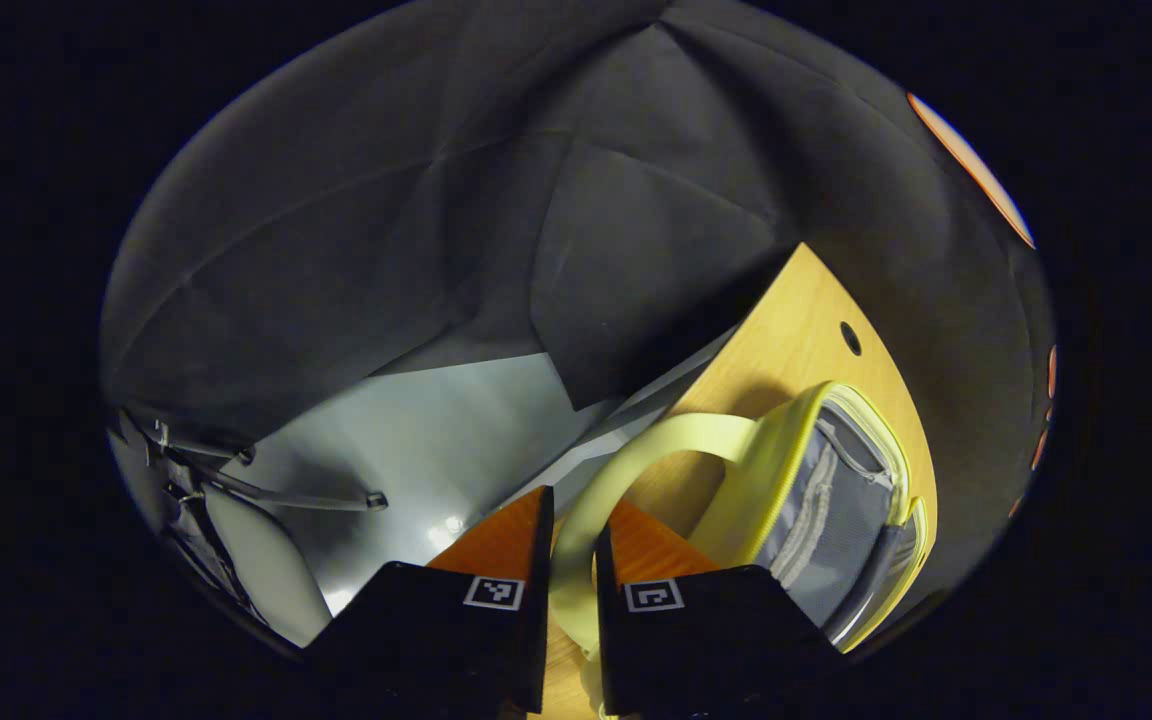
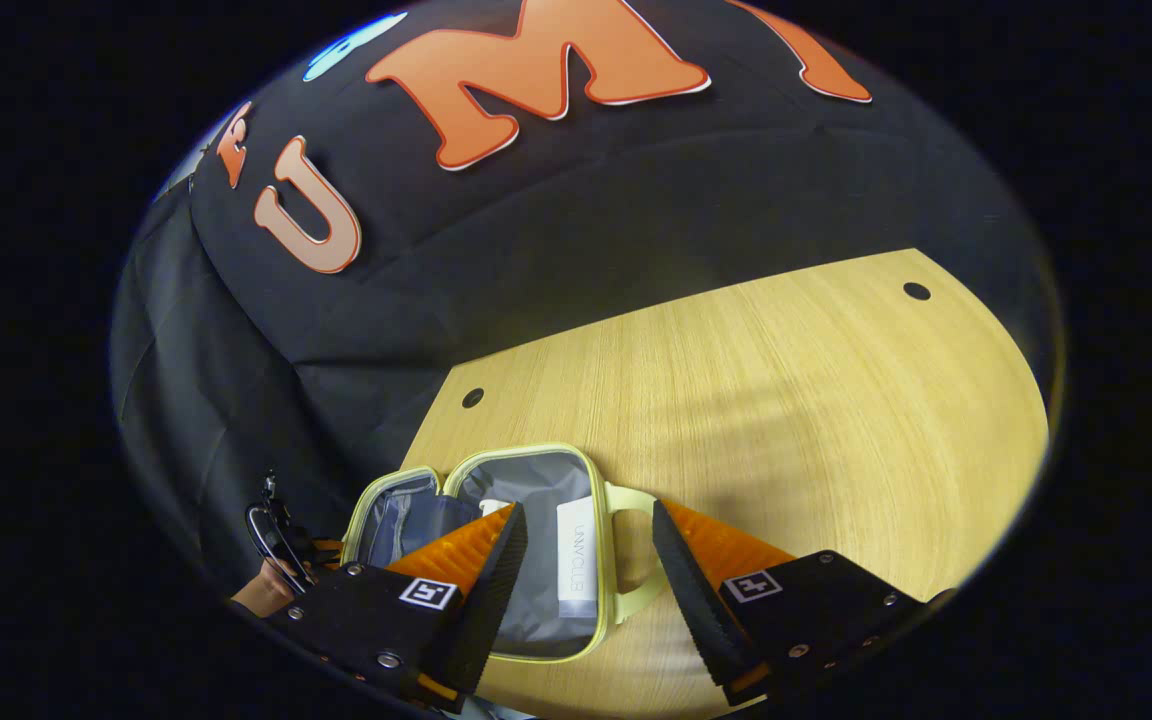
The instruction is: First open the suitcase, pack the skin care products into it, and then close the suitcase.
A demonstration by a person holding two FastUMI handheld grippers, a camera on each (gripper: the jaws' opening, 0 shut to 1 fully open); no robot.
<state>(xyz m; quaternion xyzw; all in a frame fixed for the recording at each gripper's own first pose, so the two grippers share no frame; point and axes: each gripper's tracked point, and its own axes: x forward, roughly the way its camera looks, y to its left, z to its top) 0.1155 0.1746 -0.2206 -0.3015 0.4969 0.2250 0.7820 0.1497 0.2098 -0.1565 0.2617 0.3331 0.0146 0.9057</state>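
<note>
Presently my left hand-held gripper [image 1: 572,590] pinches the soft looped handle [image 1: 636,450] of the light, limp suitcase [image 2: 526,540] lying open on the surface [image 2: 786,400], skin care box [image 2: 576,560] inside, my right hand-held gripper [image 2: 586,570] gaping above it.

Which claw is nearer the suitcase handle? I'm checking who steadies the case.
Left. The left claw is closed around the handle of the open suitcase. The right claw hangs open above the case, with the handle showing between its fingers but untouched.
</note>
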